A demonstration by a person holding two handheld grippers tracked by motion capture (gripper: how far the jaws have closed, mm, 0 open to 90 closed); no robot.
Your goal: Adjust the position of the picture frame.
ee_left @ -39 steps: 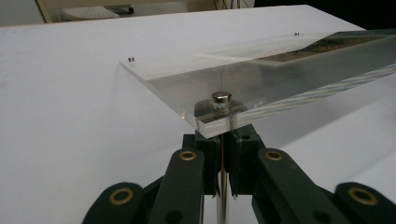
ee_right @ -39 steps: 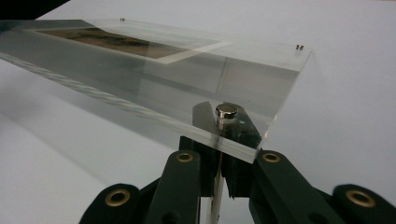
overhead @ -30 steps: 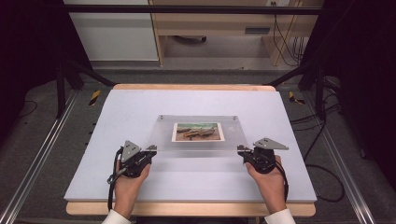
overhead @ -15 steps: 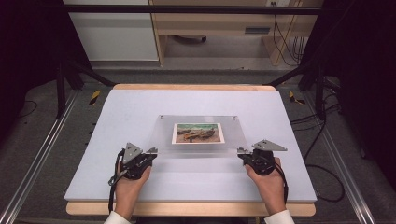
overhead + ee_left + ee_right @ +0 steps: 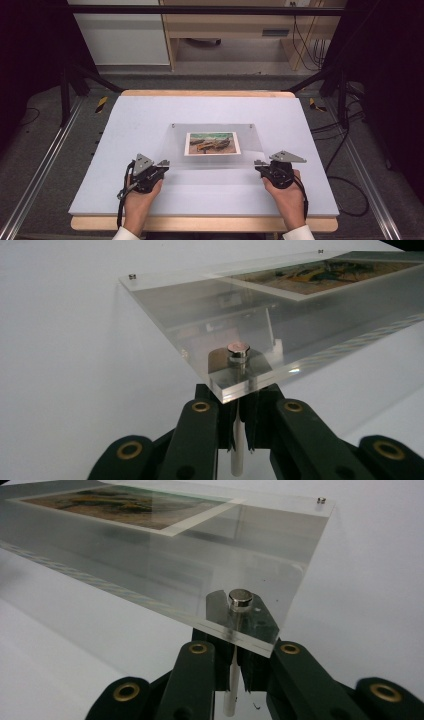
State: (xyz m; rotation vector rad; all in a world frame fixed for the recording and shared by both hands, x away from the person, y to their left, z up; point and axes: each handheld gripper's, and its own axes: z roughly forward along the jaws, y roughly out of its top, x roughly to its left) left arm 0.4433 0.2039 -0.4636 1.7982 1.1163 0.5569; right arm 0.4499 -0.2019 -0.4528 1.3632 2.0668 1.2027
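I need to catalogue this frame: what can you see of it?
The frame is a clear, thick acrylic plate lying flat mid-table, holding a printed picture of boats. Small metal studs sit at its corners. The left tongs and right tongs are each shut at a near corner, below its stud.

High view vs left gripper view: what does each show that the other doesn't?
High view alone: both hands, the right gripper at the near right corner, the whole white table. Left gripper view alone: the left gripper shut under the near left corner, a small magnet on top. Both: the clear acrylic frame and its picture.
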